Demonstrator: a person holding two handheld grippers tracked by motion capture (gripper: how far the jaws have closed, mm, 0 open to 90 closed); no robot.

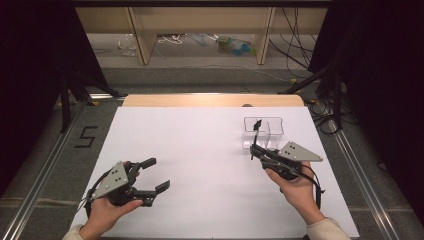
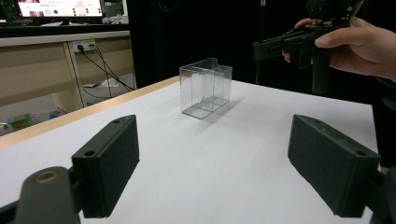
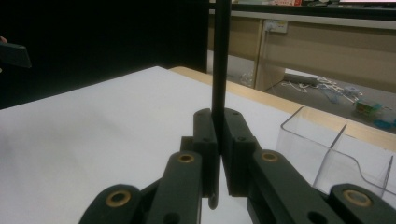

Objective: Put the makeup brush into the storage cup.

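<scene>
From above, we see our hands nearest the camera: the left gripper (image 1: 154, 174) hangs over the white sheet (image 1: 200, 150) with its jaws spread wide and nothing between them, while the right gripper (image 1: 255, 148) is clamped on a thin black rod (image 1: 256, 134) that stands upright just beside a clear divided box (image 1: 263, 131) at the far right of the sheet. A black "5" (image 1: 86, 136) is marked on the floor at the left; cables and a bottle lie beyond the table. In the left gripper view, our two black pads (image 2: 112, 163) stand well apart, the clear box (image 2: 205, 87) sits ahead on the sheet, looking empty, and the other hand (image 2: 359, 44) holds its gripper above. In the right gripper view, the jaws press on the rod (image 3: 219, 60), and the box (image 3: 336, 154) lies at right; its compartments hold nothing we can make out.
</scene>
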